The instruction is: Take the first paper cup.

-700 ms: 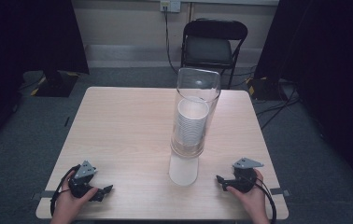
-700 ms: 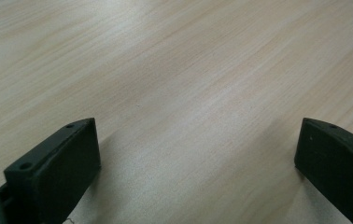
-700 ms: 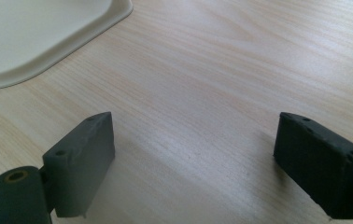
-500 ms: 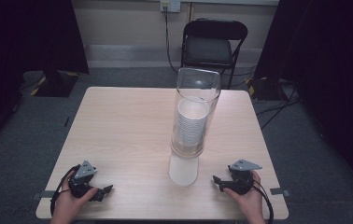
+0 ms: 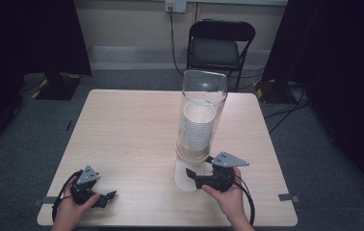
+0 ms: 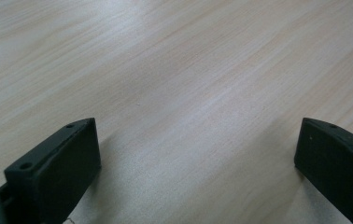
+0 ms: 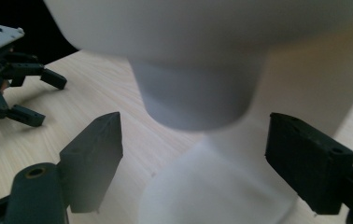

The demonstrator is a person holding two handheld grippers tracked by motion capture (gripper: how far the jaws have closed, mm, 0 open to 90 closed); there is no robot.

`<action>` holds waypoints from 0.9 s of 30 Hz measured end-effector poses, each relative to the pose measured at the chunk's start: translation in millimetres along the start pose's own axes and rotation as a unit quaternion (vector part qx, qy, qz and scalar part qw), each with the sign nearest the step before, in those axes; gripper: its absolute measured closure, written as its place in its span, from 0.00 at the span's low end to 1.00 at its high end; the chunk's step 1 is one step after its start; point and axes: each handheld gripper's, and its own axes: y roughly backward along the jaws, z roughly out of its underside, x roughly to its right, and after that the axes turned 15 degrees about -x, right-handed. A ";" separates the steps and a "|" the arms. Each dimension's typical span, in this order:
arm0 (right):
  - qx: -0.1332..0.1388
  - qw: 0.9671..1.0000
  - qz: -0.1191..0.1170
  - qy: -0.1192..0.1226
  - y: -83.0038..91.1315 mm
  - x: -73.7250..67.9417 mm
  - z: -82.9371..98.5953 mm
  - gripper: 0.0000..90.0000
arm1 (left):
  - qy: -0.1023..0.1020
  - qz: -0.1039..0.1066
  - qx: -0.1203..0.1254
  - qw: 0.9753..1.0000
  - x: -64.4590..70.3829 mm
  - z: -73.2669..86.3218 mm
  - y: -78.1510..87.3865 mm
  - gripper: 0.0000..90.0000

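A tall clear tube (image 5: 203, 103) holding a stack of white cups (image 5: 198, 126) stands on a white base (image 5: 186, 177) right of the table's middle. My right gripper (image 5: 193, 177) is open beside that base, its jaws pointing left at it. In the right gripper view the gripper (image 7: 193, 144) frames the white base (image 7: 221, 191), and the lowest cup (image 7: 198, 93) hangs out of the tube just above, untouched. My left gripper (image 5: 107, 198) rests open at the front left of the table; its jaws (image 6: 195, 154) straddle bare wood. The right gripper view also catches the left gripper (image 7: 44, 99) farther off.
The light wooden table (image 5: 132, 130) is bare apart from the dispenser. A black chair (image 5: 218, 45) stands behind the far edge. Dark curtains hang at both sides, and cables lie on the grey floor at the right (image 5: 286, 103).
My right gripper has moved left along the front of the table and now reaches the dispenser's base. The left gripper has stayed put.
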 end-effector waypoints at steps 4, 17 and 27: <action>0.015 1.000 0.011 0.008 -2.4 -5.7 -9.0 0.20 | -0.001 0.000 0.000 1.000 -0.1 -0.1 0.1 0.00; 0.069 0.997 0.020 0.015 -14.4 -7.1 -15.9 0.30 | 0.000 0.000 0.000 1.000 0.0 0.0 0.0 0.00; 0.083 0.996 0.019 0.021 -17.7 -3.4 -19.6 0.36 | 0.000 0.000 0.000 1.000 0.0 0.0 0.0 0.00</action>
